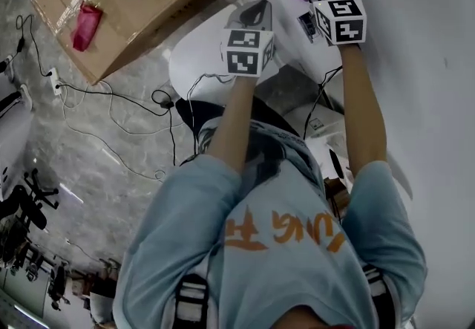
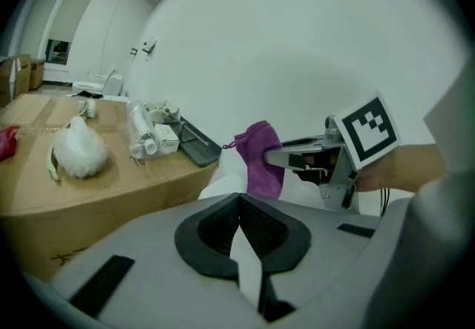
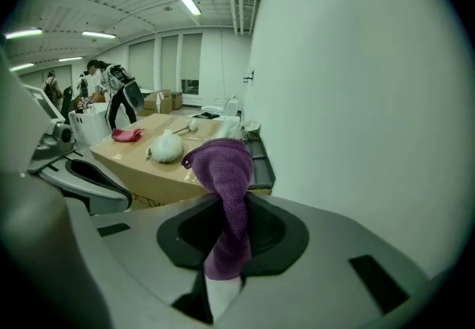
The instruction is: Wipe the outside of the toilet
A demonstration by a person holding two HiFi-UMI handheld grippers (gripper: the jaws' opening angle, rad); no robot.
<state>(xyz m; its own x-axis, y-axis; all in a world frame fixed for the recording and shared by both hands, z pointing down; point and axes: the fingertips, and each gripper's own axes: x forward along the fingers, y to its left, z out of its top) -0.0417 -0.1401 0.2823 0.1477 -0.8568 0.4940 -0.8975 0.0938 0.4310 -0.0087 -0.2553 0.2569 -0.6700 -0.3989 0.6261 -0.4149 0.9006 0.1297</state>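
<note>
Right gripper (image 3: 228, 227): jaws clenched on a purple cloth (image 3: 225, 164). It is pinched low in its fold, so a rounded wad stands out past the jaw tips, probably so that cloth rather than plastic meets the porcelain. Left gripper (image 2: 239, 209): jaws pressed together with nothing between them. It hangs just beside the right one and a little behind it, apparently idle, with no part in the wipe itself. Toilet (image 1: 194, 60): what looks like its white rounded body lies below both sets of jaws, apart from the cloth, with no contact visible. A pale wall (image 3: 356, 97) runs close along the outer side of the right jaws. A cardboard box (image 1: 148, 8) carrying odds and ends sits off beyond the left jaws, uninvolved. Judgement: wiping is not yet under way; the cloth is carried high, ready to come down onto the outer shell.
</note>
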